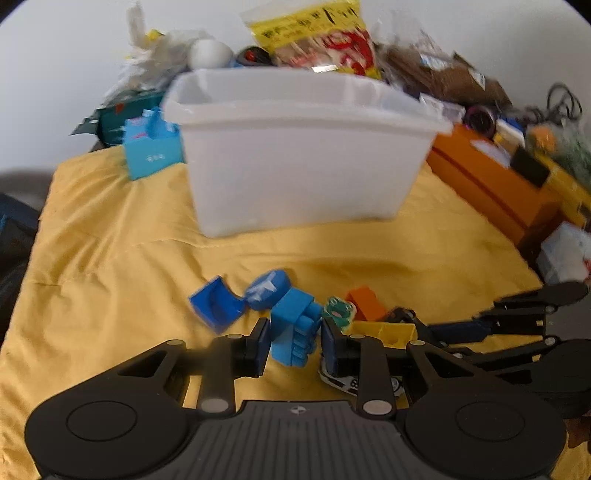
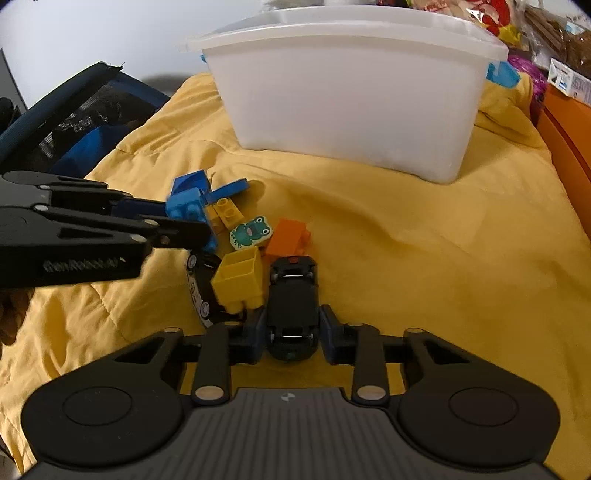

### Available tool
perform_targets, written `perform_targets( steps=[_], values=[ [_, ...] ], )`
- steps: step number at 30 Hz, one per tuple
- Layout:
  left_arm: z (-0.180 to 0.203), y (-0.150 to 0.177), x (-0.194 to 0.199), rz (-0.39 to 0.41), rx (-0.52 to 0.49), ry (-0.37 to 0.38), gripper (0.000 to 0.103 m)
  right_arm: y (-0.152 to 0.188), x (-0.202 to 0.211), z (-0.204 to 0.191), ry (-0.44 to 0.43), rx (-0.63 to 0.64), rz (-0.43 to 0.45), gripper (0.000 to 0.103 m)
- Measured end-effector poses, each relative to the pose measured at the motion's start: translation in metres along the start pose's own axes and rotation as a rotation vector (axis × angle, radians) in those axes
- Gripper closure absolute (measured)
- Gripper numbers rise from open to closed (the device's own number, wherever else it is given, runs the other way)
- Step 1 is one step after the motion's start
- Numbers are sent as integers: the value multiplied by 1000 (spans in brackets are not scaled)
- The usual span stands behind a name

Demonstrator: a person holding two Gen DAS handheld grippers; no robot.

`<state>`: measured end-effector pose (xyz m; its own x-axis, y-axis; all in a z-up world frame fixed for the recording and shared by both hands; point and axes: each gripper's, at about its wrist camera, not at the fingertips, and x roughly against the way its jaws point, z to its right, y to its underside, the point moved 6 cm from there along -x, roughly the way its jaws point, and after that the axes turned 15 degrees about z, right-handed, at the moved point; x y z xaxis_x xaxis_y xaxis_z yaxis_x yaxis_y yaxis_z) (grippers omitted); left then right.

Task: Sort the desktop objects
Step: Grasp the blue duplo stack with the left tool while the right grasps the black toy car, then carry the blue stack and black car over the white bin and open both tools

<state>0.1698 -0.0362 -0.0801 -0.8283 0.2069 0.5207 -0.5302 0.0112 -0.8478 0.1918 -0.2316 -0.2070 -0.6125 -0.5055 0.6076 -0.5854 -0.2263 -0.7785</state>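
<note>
A white plastic bin point(image 1: 303, 155) stands on the yellow cloth point(image 1: 110, 266); it also shows in the right wrist view point(image 2: 351, 103). My left gripper point(image 1: 294, 341) brackets a light blue brick point(image 1: 295, 328), its pads close to the brick's sides, with a small gap on the right. My right gripper point(image 2: 293, 332) is shut on a black toy car point(image 2: 293, 306). Beside them lie a dark blue curved block point(image 1: 216, 306), a blue round piece point(image 1: 266, 289), a frog tile point(image 2: 251, 230), an orange brick point(image 2: 288, 240), a yellow brick point(image 2: 242, 278) and a second toy car point(image 2: 201, 288).
Snack bags point(image 1: 317, 33), a blue carton point(image 1: 151, 147) and other clutter stand behind the bin. Orange boxes point(image 1: 491, 184) line the right side. A dark chair point(image 2: 74, 122) stands off the cloth's left edge.
</note>
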Motion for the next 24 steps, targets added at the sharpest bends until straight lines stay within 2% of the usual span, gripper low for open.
perform_targets(
  steps=[7,12,24],
  values=[
    [-17,-17,25,51,57,-23,70,-5,28,13,14,-12,49,70],
    [-16,-32,36,78,66,-16,70,-23,51,26,27,-72,110,70],
    [-12,-104,36,142,40,4,70,-120,82,48,11,-179,281,70]
  ],
)
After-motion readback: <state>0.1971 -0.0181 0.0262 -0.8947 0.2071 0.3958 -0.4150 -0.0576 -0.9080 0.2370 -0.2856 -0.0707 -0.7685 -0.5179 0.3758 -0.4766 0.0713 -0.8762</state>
